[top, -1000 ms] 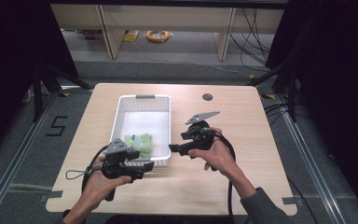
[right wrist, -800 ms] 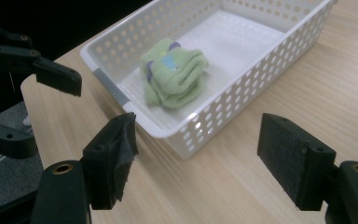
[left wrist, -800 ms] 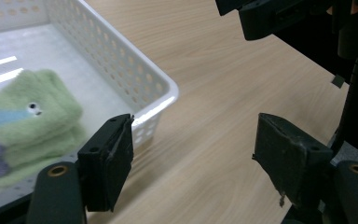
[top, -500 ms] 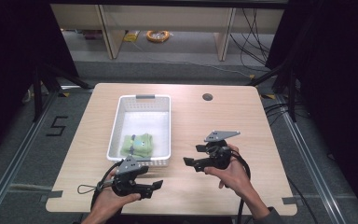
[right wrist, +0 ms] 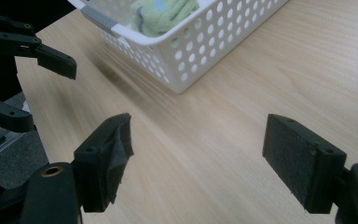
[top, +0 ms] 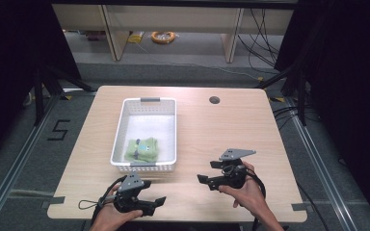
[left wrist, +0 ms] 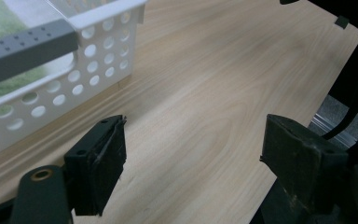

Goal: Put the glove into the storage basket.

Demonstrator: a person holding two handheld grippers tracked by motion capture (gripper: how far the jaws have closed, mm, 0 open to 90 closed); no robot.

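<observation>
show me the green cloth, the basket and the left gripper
green cloth (top: pixel 142 149), high view, middle of the folded bundle
basket (top: pixel 150 100), high view, grey handle on far rim
left gripper (top: pixel 156 204), high view, between its open jaws

Background, off the work area.
Round hole (top: pixel 214 100) in the table (top: pixel 231 125) far right; orange cable coil (top: pixel 163 36) on the floor beyond.

text: "5" | on: floor (top: pixel 38 144) left of table (top: pixel 221 130) | marked in black
</observation>
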